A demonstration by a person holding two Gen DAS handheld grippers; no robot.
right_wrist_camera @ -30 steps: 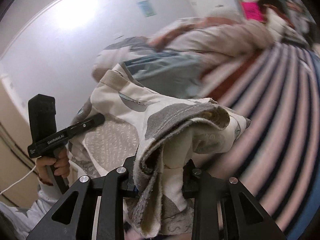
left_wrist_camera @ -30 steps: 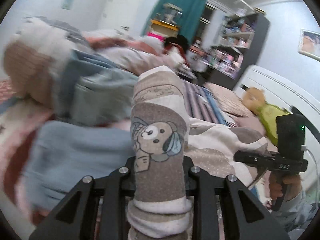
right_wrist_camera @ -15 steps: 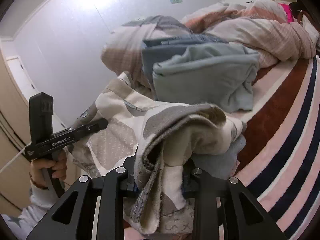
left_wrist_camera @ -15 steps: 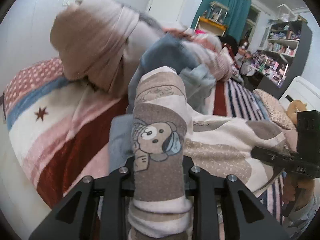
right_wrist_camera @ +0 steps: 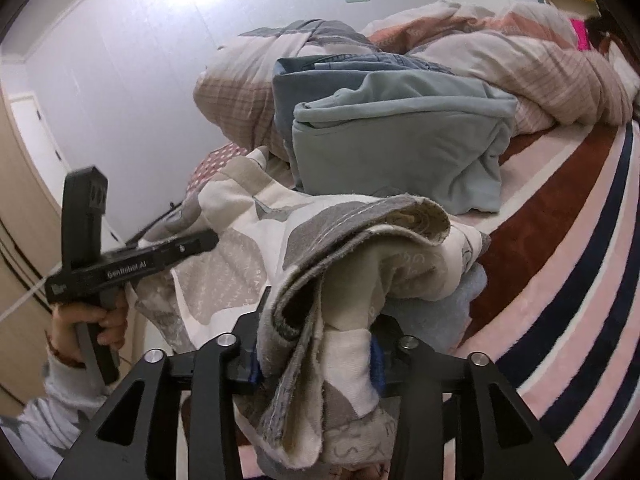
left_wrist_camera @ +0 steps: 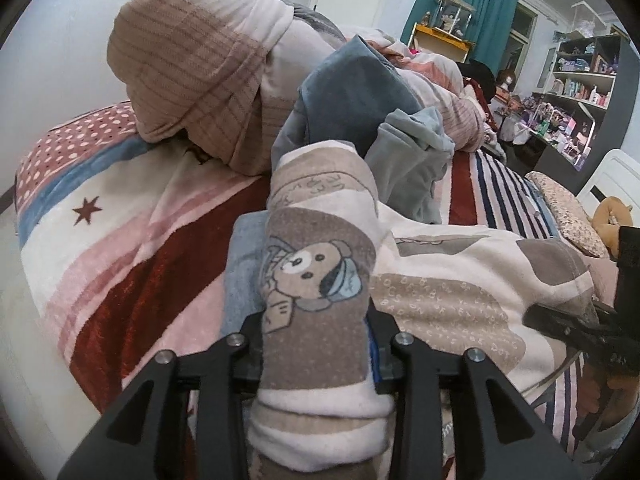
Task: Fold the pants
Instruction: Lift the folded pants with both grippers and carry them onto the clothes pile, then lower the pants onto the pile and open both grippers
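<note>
The pants (left_wrist_camera: 452,280) are cream, beige and grey with a cartoon bear print. They hang stretched between my two grippers above the striped bed. My left gripper (left_wrist_camera: 316,344) is shut on one bunched end, bear print facing the camera. My right gripper (right_wrist_camera: 320,364) is shut on the other bunched end of the pants (right_wrist_camera: 248,248), with the hem folded over. The right gripper shows at the right edge of the left wrist view (left_wrist_camera: 580,332). The left gripper shows in the right wrist view (right_wrist_camera: 132,260). The fingertips are hidden by cloth.
A striped blanket (left_wrist_camera: 120,248) covers the bed (right_wrist_camera: 560,240). A heap of grey-blue clothes (right_wrist_camera: 400,152) and a rolled pink duvet (left_wrist_camera: 200,80) lie behind the pants. A light blue cloth (left_wrist_camera: 240,264) lies under them. Shelves (left_wrist_camera: 580,92) and a headboard stand at the right.
Both grippers, still holding the pants, have swung and come lower toward the bed. The clothes heap and duvet now look nearer and sharper.
</note>
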